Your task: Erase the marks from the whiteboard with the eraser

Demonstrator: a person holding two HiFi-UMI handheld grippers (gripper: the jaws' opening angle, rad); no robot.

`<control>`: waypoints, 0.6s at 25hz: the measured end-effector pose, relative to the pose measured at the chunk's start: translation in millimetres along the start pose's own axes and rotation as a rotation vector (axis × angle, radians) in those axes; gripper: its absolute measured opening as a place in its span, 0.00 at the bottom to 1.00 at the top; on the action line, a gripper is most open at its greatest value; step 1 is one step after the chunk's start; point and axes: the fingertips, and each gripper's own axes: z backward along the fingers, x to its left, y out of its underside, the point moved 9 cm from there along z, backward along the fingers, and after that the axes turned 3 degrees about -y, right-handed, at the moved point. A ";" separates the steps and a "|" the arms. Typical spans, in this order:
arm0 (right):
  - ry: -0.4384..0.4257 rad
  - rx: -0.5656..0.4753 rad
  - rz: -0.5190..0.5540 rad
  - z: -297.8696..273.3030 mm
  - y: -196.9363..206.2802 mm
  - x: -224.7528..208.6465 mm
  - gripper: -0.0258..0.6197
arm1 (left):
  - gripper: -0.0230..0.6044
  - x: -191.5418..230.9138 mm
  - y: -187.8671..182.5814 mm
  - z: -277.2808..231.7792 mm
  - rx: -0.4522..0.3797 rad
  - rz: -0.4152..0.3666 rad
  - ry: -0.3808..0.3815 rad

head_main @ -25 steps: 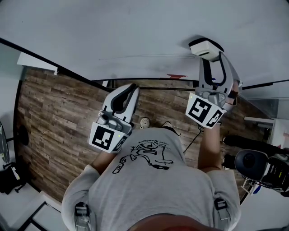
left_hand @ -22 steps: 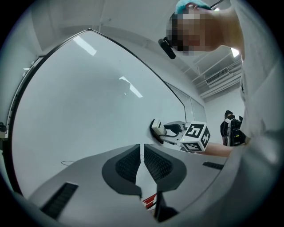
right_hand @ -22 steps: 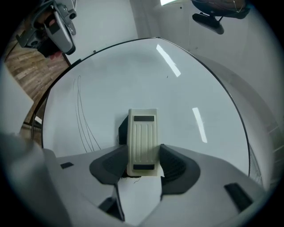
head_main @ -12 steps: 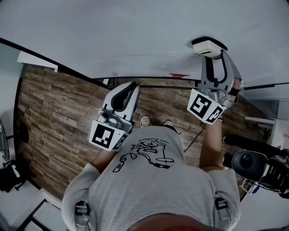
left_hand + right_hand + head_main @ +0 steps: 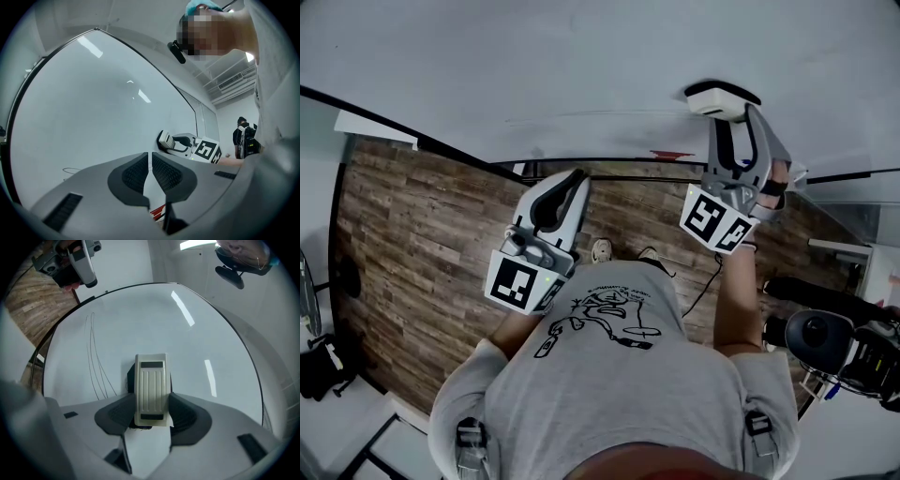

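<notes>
The right gripper (image 5: 151,414) has its two jaws shut tight on the sides of the eraser (image 5: 150,385). The eraser lies flat against the whiteboard (image 5: 206,333).

The job looks partly done, but not finished. Just left of the eraser in the right gripper view, some thin dark lines (image 5: 95,364) run up the board. They are not wiped yet. On the other side of the eraser the board looks clean, with only shiny spots of light on it.

The left gripper (image 5: 151,171) is well apart from the eraser, down and to the left of it in the head view. Its jaws are almost closed, with just a thin gap, and nothing is between them.

The black edge of the board (image 5: 581,164) runs below the eraser in the head view, quite near it. So there is little room to slide that way. Above the eraser and toward the lines there is lots of open board, so I think a wipe toward the lines would be easy.
</notes>
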 end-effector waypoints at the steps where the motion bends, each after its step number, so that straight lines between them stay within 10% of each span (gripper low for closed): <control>1: 0.000 -0.001 0.002 0.8 0.6 1.4 0.40 | 0.10 -0.8 -0.6 0.9 0.000 0.000 -0.002; 15: 0.003 -0.017 0.001 -0.4 7.1 22.9 0.39 | 0.10 -2.4 0.5 3.6 0.017 0.004 -0.018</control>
